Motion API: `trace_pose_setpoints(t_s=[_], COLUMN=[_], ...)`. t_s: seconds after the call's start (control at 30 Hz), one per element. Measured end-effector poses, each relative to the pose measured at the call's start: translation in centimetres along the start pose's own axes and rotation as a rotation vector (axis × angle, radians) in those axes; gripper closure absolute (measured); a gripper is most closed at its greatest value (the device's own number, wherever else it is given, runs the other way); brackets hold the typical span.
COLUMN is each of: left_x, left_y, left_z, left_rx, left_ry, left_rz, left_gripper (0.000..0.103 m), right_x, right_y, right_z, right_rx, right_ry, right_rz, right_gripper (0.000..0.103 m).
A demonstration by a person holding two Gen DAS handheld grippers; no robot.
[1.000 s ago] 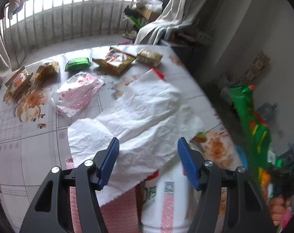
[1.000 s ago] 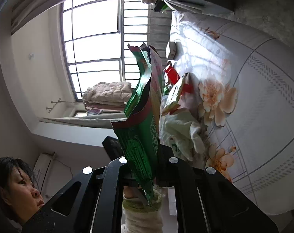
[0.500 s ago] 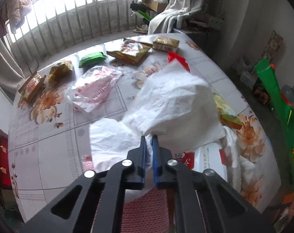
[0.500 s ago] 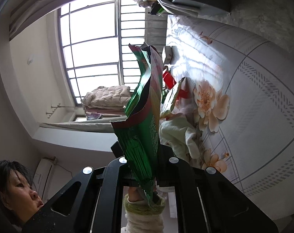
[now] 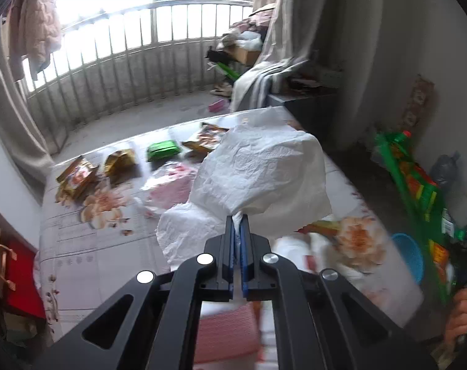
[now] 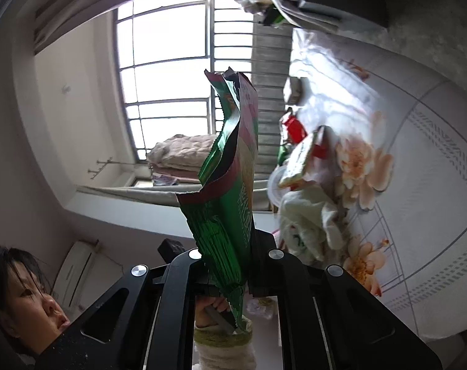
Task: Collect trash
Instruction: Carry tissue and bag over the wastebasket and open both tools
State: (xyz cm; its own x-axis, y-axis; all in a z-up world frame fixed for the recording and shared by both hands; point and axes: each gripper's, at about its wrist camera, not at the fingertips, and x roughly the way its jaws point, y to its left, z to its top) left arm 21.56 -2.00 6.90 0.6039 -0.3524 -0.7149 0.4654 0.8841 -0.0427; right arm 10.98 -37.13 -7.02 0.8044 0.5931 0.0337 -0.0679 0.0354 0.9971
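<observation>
Floral worktop strewn with wrappers before a bright balcony railing.
Left gripper fingers pinched on white tissue, lifted, hiding litter behind; right gripper fingers clamped on green snack bag, fingertips hidden.

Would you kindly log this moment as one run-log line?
left gripper: shut on crumpled white paper towel | right gripper: shut on torn green foil snack bag | floral table: wrappers remain
</observation>
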Motion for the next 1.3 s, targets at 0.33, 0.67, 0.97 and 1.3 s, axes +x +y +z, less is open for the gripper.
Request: trace_pose_setpoints(t_s=[0.33, 0.67, 0.97, 1.3], left_x=[-0.8, 4.4, 12.8, 22.9], left_y=[-11.2, -27.1, -42.5, -52.5], left_z=[0.2, -1.1, -4.3, -11.3], left_rx=[0.085, 0.199, 0.358, 0.438], left_ry=[0.030, 0.148, 0.359, 0.576], left_rz=[-0.245, -0.478, -0.559, -0.513], left_gripper=[0.100, 0.100, 0.100, 0.100], right_x=[-6.7, -22.6, -31.9, -34.8], right_y=[0.6, -2.1, -6.0, -11.1], right_z=[-0.6, -3.1, -5.2, -3.4], right_rx=[-0.039, 0.000, 0.143, 0.276], right_ry=[-0.103, -0.458, -0.749, -0.857], right_rz=[0.004, -0.236, -0.436, -0.543], right_gripper=[0.094, 0.094, 0.093, 0.093])
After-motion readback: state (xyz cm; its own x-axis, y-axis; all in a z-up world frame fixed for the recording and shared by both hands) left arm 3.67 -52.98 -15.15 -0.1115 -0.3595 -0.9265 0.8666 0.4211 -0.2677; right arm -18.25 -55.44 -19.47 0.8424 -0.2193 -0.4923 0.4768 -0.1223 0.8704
